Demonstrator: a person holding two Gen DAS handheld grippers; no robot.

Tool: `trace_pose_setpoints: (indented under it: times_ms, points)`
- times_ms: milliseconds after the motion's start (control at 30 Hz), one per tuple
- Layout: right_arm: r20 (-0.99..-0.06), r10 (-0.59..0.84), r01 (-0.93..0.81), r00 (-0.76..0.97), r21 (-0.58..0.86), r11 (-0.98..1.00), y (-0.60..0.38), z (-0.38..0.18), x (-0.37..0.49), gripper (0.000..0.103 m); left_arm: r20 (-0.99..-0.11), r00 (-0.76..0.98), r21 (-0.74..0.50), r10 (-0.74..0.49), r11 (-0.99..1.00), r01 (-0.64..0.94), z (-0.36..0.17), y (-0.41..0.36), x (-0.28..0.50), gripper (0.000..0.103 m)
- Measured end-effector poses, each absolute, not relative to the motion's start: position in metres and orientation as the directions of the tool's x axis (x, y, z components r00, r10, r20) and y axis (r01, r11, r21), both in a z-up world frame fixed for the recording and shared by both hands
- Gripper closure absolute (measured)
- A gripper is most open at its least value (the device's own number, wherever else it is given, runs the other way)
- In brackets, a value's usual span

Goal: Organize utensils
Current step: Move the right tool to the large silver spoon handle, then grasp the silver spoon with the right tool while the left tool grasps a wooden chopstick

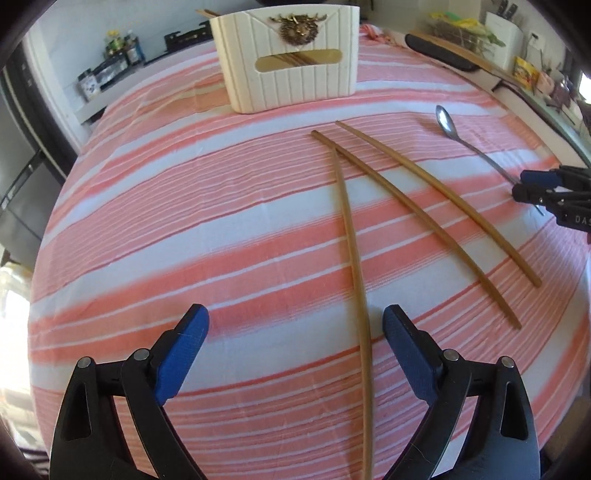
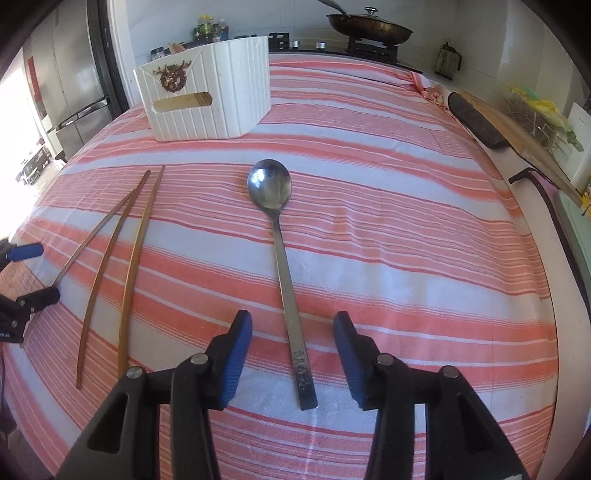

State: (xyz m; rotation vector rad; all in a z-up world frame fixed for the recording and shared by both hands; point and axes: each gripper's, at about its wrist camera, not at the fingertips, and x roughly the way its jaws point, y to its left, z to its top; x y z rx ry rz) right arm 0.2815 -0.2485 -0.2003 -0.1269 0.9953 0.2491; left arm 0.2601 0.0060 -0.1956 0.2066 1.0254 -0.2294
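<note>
Three wooden chopsticks [image 1: 417, 218] lie loose on the pink striped cloth; they also show in the right wrist view [image 2: 133, 266]. My left gripper [image 1: 295, 325] is open, with the nearest chopstick [image 1: 354, 266] passing between its fingers, close to the right one. A long steel spoon [image 2: 282, 266] lies bowl away from me; it also shows in the left wrist view [image 1: 448, 127]. My right gripper [image 2: 293, 325] is open and straddles the spoon's handle. A white ribbed basket [image 1: 291, 55] with a brass emblem stands at the back and holds wooden sticks; it also shows in the right wrist view [image 2: 210, 92].
The striped cloth [image 2: 406, 221] covers the table. A wooden board and a dark pad [image 2: 476, 122] lie along the right edge. A stove with a lidded pan [image 2: 369, 26] stands behind, jars and bottles [image 1: 110, 62] at the back left, a fridge [image 2: 74, 74] to the left.
</note>
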Motion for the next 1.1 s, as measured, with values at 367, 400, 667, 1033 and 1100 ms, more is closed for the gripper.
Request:
trace_pose_setpoints:
  times_ms: [367,400,667,1033,1100]
  points:
    - [-0.852,0.192,-0.376,0.487,-0.006,0.927,-0.229,-0.200,0.330,0.056,-0.877,0.445,-0.023,-0.180,0.942,0.336,-0.191,-0.018,0.321,0.041]
    - [-0.846,0.201,-0.380,0.495,-0.003,0.925,-0.224,-0.201,0.337,0.056,-0.878,0.443,-0.024,-0.182,0.941,0.339,-0.191,-0.021,0.325,0.046]
    - [-0.813,0.207,-0.341,0.544,0.012,0.940,-0.207,-0.204,0.374,0.066,-0.872,0.449,-0.049,-0.193,0.949,0.313,-0.189,-0.015,0.340,0.096]
    - [-0.677,0.353,-0.354,0.646,0.144,0.924,-0.237,-0.163,0.336,0.067,-0.774,0.566,-0.159,-0.284,0.953,0.260,-0.145,0.020,0.302,0.099]
    - [-0.642,0.380,-0.366,0.666,0.162,0.916,-0.243,-0.148,0.321,0.067,-0.742,0.599,-0.169,-0.300,0.949,0.266,-0.129,0.025,0.288,0.099]
